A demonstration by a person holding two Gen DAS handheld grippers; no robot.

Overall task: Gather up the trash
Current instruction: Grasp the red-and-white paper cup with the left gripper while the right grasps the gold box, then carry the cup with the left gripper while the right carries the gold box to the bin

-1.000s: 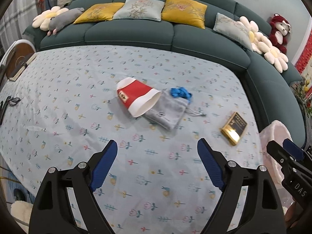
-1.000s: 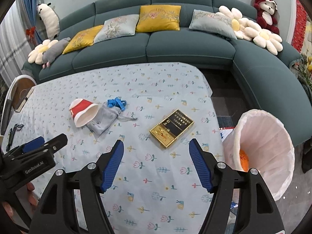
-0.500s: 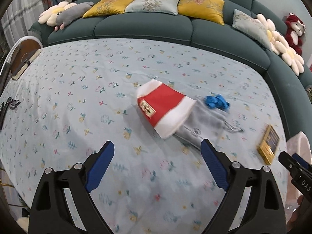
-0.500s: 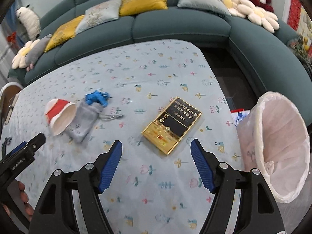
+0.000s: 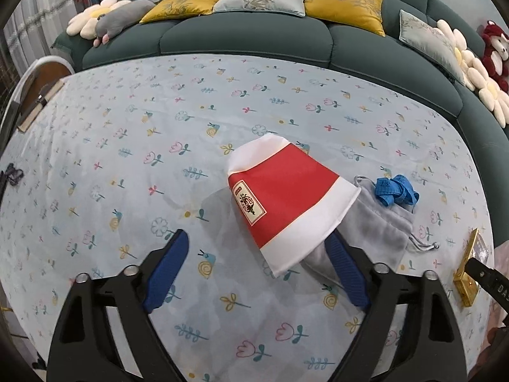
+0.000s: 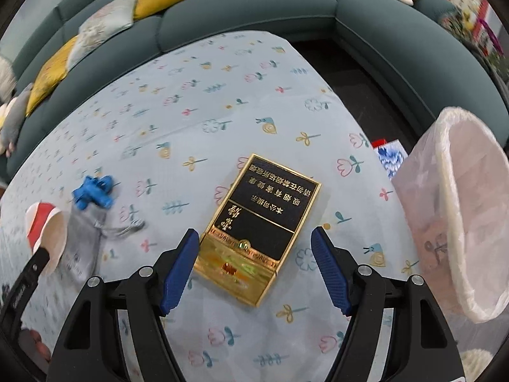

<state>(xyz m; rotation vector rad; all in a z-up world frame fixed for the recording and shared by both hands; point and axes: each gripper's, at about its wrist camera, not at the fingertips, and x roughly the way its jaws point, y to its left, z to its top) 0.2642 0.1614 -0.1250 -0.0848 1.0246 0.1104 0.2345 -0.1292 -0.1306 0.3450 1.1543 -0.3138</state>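
A red and white paper cup lies on its side on the flowered tablecloth, its mouth toward me. My left gripper is open, its fingers just short of the cup's rim. A black and gold cigarette box lies flat on the cloth; its edge also shows in the left wrist view. My right gripper is open, straddling the box's near end. The cup also shows at the left of the right wrist view.
A grey drawstring pouch and a blue crumpled tape lie beside the cup. A bin with a white liner stands off the table's right edge. A teal sofa with cushions curves behind the table.
Both grippers have moved forward and down. The left has closed in on the cup, the right on the cigarette box. Both stay open.
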